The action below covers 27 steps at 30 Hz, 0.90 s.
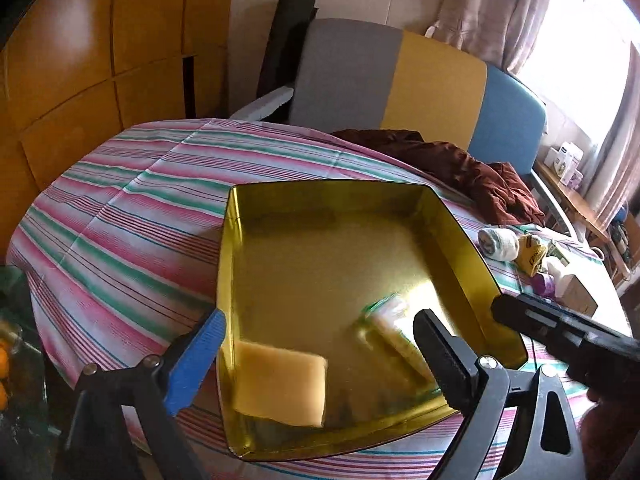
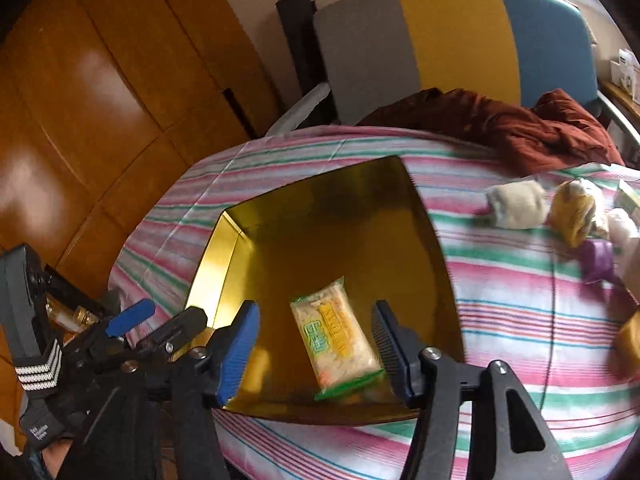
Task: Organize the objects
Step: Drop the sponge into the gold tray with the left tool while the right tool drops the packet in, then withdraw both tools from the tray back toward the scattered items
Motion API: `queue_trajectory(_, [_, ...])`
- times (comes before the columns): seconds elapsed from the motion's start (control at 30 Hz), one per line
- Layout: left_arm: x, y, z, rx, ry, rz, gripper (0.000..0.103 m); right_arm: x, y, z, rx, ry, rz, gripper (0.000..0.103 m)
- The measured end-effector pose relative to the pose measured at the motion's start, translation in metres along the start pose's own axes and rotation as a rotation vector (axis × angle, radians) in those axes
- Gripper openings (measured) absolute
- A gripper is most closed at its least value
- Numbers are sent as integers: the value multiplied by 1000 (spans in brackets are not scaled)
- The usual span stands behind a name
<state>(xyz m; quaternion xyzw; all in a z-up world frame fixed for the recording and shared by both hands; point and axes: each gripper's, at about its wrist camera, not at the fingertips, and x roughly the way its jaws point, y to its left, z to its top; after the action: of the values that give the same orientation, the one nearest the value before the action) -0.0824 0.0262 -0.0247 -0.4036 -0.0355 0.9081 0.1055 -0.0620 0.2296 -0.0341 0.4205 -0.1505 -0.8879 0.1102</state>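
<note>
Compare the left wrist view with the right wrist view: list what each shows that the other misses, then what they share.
Only the left wrist view: a pale yellow rectangular block inside the gold metal tin, shown whole. Only the right wrist view: the left tool itself, open and empty, and readable print on the green-edged clear snack packet. Shared: the tin, the packet lying inside it, the striped tablecloth, the rolled white sock and the dark red cloth.

Daylight enters from the overexposed curtained window (image 1: 588,52) at upper right. The shiny gold rectangular metal tray (image 1: 240,264) reflects glare along its walls. The glossy orange wooden cabinet (image 2: 92,92) shows soft highlights. Fisheye distortion bends all edges; corners vignette black. The clear plastic snack packet (image 1: 394,328) is motion-blurred.
</note>
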Motion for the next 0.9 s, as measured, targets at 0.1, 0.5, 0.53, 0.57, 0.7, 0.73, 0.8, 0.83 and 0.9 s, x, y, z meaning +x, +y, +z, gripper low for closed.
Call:
queue_trajectory(0.1, [-6, 5, -1, -10, -15, 11, 95, 0, 0, -6, -16, 18, -8, 59])
queue_trajectory(0.5, [-32, -10, -9, 38, -65, 22, 97, -18, 7, -25, -83, -31, -150, 59])
queue_trajectory(0.53, [-33, -12, -10, 41, -66, 21, 97, -19, 7, -27, -86, -36, -161, 59])
queue_trajectory(0.57, [-34, -13, -11, 44, -68, 19, 97, -20, 6, -28, -87, -38, -166, 59])
queue_trajectory(0.7, [-37, -20, -14, 60, -71, 12, 97, -27, 6, -31, -99, -60, -190, 59])
queue_trajectory(0.73, [-38, -21, -14, 64, -71, 10, 97, -28, 7, -32, -104, -66, -196, 59])
queue_trajectory(0.8, [-38, -24, -15, 69, -69, 4, 97, -30, 8, -33, -109, -73, -204, 59])
queue_trajectory(0.83, [-38, -26, -16, 73, -68, 2, 97, -32, 8, -33, -111, -77, -207, 59])
queue_trajectory(0.9, [-38, -28, -17, 81, -67, -5, 97, -34, 8, -33, -111, -83, -213, 59])
